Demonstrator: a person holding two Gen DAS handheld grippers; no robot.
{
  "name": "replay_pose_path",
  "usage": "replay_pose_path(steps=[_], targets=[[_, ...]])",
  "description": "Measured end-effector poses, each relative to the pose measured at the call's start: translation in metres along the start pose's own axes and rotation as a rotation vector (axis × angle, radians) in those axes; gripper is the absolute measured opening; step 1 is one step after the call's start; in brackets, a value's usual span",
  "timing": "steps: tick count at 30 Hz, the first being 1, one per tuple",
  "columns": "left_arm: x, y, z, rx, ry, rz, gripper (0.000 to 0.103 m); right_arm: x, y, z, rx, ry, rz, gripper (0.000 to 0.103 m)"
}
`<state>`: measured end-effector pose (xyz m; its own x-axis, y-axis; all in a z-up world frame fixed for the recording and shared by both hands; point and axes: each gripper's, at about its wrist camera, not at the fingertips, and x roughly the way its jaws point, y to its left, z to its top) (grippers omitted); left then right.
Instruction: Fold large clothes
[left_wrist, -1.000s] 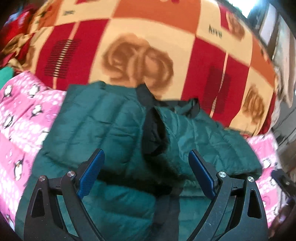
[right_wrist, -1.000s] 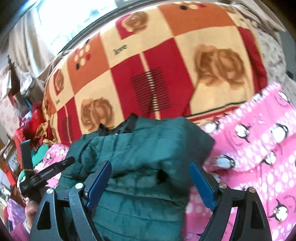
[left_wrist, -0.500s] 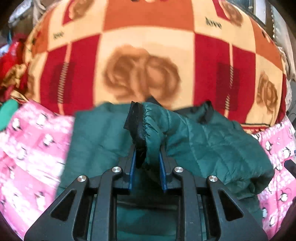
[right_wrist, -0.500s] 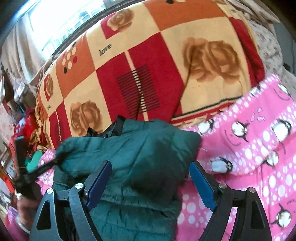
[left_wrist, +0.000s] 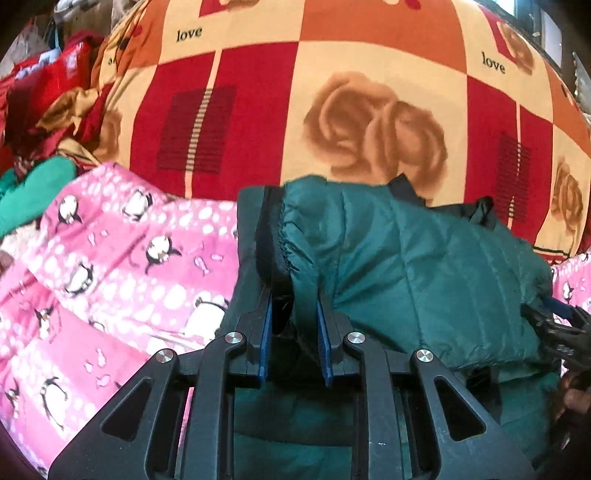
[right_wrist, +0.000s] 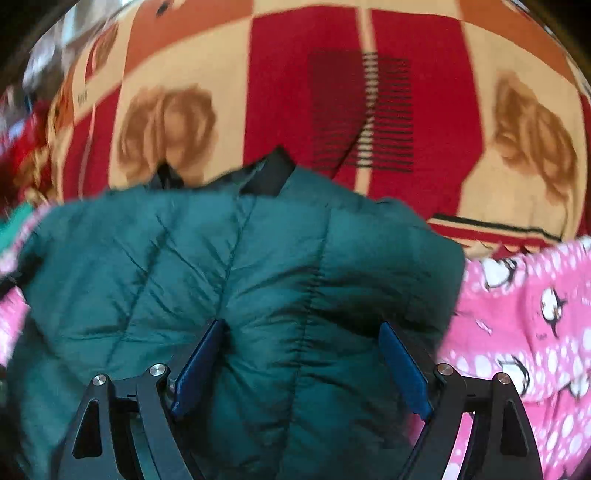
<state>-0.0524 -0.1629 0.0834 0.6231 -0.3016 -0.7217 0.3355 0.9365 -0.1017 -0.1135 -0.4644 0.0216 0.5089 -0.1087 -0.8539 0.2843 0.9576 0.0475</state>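
Note:
A dark green quilted jacket (left_wrist: 424, 273) with black lining lies on a pink penguin-print blanket (left_wrist: 122, 266). My left gripper (left_wrist: 293, 325) is shut on a fold of the jacket's edge, green fabric and black trim (left_wrist: 271, 240) standing up between its blue pads. In the right wrist view the jacket (right_wrist: 221, 273) fills the middle, its black collar (right_wrist: 269, 177) at the far side. My right gripper (right_wrist: 301, 332) is open, its fingers pressed into the jacket's puffy bulk on either side. The right gripper (left_wrist: 561, 325) shows at the right edge of the left wrist view.
A red, orange and cream rose-print blanket (left_wrist: 332, 110) bulges behind the jacket. Red and green clothes (left_wrist: 40, 122) are piled at the far left. The pink blanket (right_wrist: 535, 332) extends to the right of the jacket.
My left gripper closed on the jacket's edge and has pulled it left across the pink blanket. My right gripper moved forward and down, its open fingers now sunk into the jacket.

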Motion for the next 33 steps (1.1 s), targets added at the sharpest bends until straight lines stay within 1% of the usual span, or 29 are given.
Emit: replay_pose_path(steps=[2, 3, 5, 6, 7, 9, 10, 11, 12, 14, 17, 18, 20, 24, 26, 29, 31, 33], targets=[[0.006, -0.003, -0.001, 0.006, 0.009, 0.002, 0.023, 0.012, -0.004, 0.001, 0.027, 0.026, 0.010, 0.093], [0.008, -0.003, 0.000, 0.008, 0.011, 0.003, 0.025, 0.017, -0.010, 0.002, 0.067, 0.041, 0.039, 0.097], [0.010, -0.004, 0.003, 0.006, 0.006, 0.006, 0.034, 0.024, -0.022, 0.003, 0.119, 0.071, 0.098, 0.100], [0.010, -0.003, 0.004, 0.000, 0.005, 0.008, 0.041, 0.025, -0.025, 0.004, 0.127, 0.081, 0.107, 0.100], [0.011, -0.003, 0.005, -0.006, 0.005, 0.008, 0.047, 0.023, -0.027, 0.006, 0.129, 0.097, 0.107, 0.100], [0.011, -0.003, 0.006, -0.011, 0.007, 0.007, 0.055, 0.013, -0.026, 0.011, 0.123, 0.106, 0.069, 0.098], [0.010, -0.003, 0.007, -0.007, 0.007, 0.011, 0.057, 0.005, -0.025, 0.013, 0.123, 0.092, 0.053, 0.098], [0.009, -0.004, 0.009, -0.001, 0.007, 0.019, 0.057, -0.010, -0.021, 0.016, 0.124, 0.050, 0.058, 0.098], [0.006, -0.005, 0.011, 0.007, 0.003, 0.028, 0.057, -0.022, -0.017, 0.018, 0.124, 0.009, 0.079, 0.098], [-0.001, -0.007, 0.014, 0.017, -0.022, 0.039, 0.061, -0.040, -0.001, 0.024, 0.103, -0.042, 0.102, 0.098], [-0.010, -0.011, 0.016, 0.034, -0.073, 0.058, 0.072, -0.043, 0.031, 0.035, 0.022, -0.053, 0.091, 0.098], [-0.011, -0.012, 0.017, 0.044, -0.085, 0.068, 0.072, -0.038, 0.043, 0.038, -0.004, -0.055, 0.083, 0.098], [-0.008, -0.013, 0.018, 0.061, -0.079, 0.089, 0.072, -0.030, 0.059, 0.039, -0.030, -0.060, 0.074, 0.098], [0.008, -0.012, 0.016, 0.078, -0.033, 0.122, 0.072, 0.006, 0.077, 0.039, -0.021, -0.023, 0.039, 0.096], [0.015, -0.012, 0.014, 0.079, -0.012, 0.117, 0.072, 0.018, 0.079, 0.037, -0.007, -0.019, 0.024, 0.096], [0.022, -0.015, 0.013, 0.083, -0.002, 0.117, 0.072, 0.030, 0.075, 0.033, 0.029, -0.021, 0.025, 0.096], [0.025, -0.016, 0.012, 0.088, 0.003, 0.119, 0.072, 0.032, 0.072, 0.033, 0.035, -0.015, 0.033, 0.096], [0.027, -0.018, 0.011, 0.088, 0.015, 0.127, 0.073, 0.024, 0.069, 0.034, 0.029, -0.011, 0.046, 0.096]])
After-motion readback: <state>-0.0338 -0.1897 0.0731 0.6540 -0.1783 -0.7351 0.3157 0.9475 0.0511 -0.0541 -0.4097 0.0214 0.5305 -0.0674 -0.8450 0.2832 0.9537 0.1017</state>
